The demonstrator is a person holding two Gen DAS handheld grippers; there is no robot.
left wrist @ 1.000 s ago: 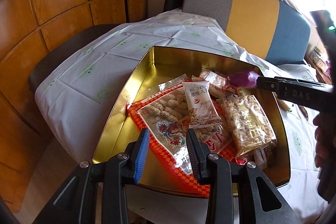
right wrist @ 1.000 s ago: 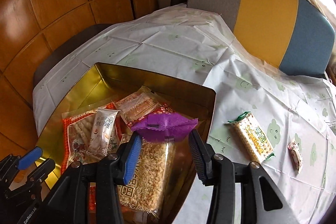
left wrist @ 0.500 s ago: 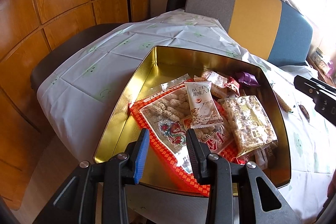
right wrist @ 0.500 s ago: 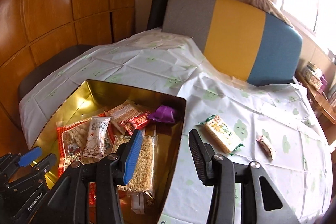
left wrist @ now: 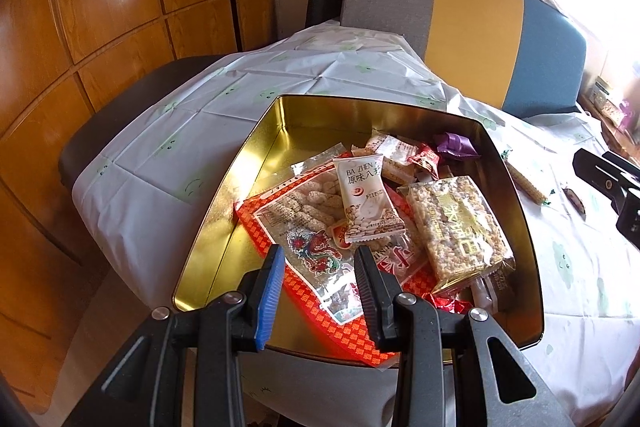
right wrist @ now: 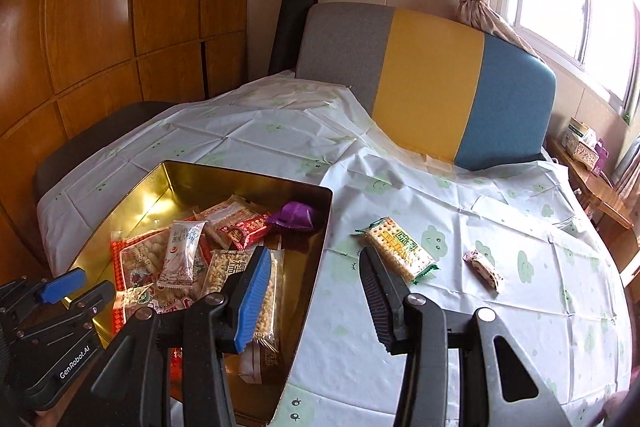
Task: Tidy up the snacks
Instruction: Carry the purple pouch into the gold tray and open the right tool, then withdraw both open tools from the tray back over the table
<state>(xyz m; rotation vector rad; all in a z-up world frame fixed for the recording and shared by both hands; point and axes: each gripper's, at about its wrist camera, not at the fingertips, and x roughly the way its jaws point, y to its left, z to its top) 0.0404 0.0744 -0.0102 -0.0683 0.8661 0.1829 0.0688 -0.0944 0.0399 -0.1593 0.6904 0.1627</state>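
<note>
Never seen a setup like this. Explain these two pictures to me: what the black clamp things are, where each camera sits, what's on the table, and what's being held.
No robot here: a person holds one pair of black two-finger tongs in each hand, and a wide-angle camera on each looks forward along its fingers. One picture comes from the left tongs, the other from the right tongs. Both pairs stand open and hold nothing. On the white cloud-print tablecloth sits a gold metal tin holding packets: a purple wrapped candy, a clear puffed-rice bar, a white peanut sachet. Outside the tin lie a green-edged cracker packet and a small wrapped sweet.
</note>
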